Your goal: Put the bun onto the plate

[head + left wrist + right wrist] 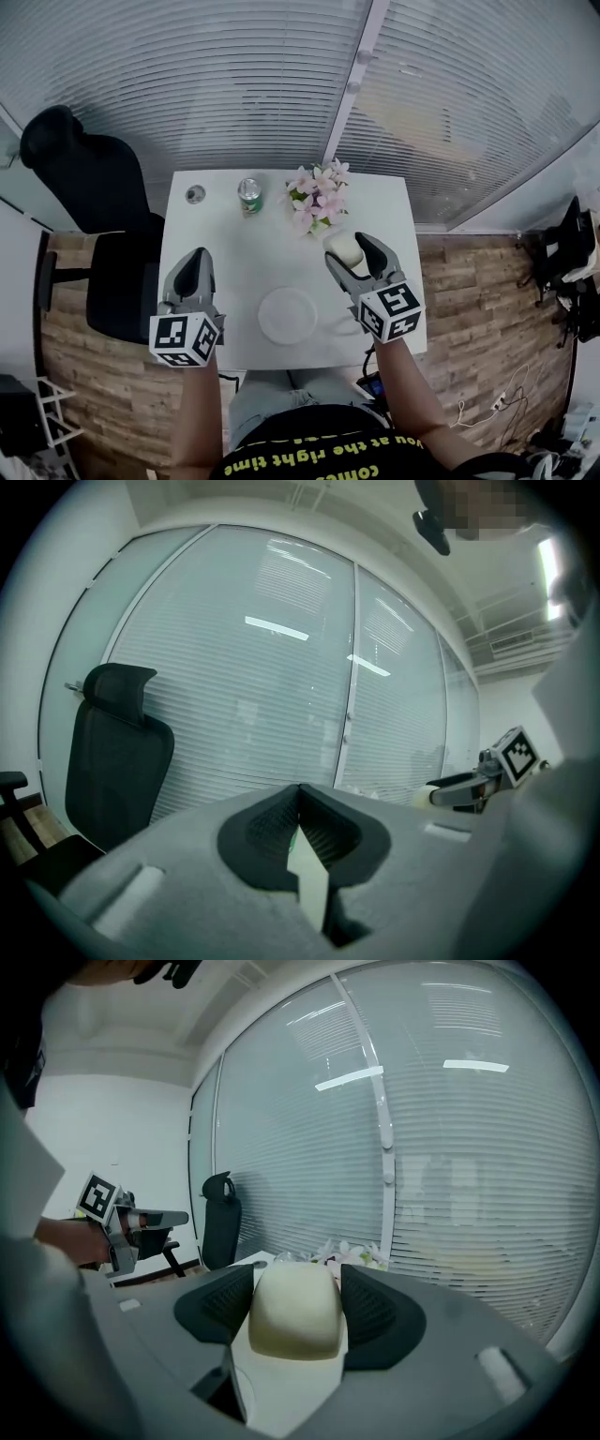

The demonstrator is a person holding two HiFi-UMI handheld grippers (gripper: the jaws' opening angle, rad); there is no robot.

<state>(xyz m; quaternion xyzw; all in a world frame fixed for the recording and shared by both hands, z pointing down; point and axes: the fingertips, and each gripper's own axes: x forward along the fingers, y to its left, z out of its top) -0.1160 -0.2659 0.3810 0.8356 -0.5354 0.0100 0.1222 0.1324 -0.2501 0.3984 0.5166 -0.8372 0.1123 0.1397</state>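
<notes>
White square table [234, 253] lies below me. My right gripper [351, 251] clamps the pale rounded bun [295, 1314] near the pink flower bunch [316, 199], apart from the round white plate [288, 315]. My left gripper [195, 261] has its jaws together. A green drink can [248, 195] stands beyond.

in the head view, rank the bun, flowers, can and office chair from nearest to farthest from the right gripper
1. bun: held by the right gripper
2. flowers: just ahead, slightly left
3. can: farther left, level with the flowers
4. office chair: far left of the view
</notes>
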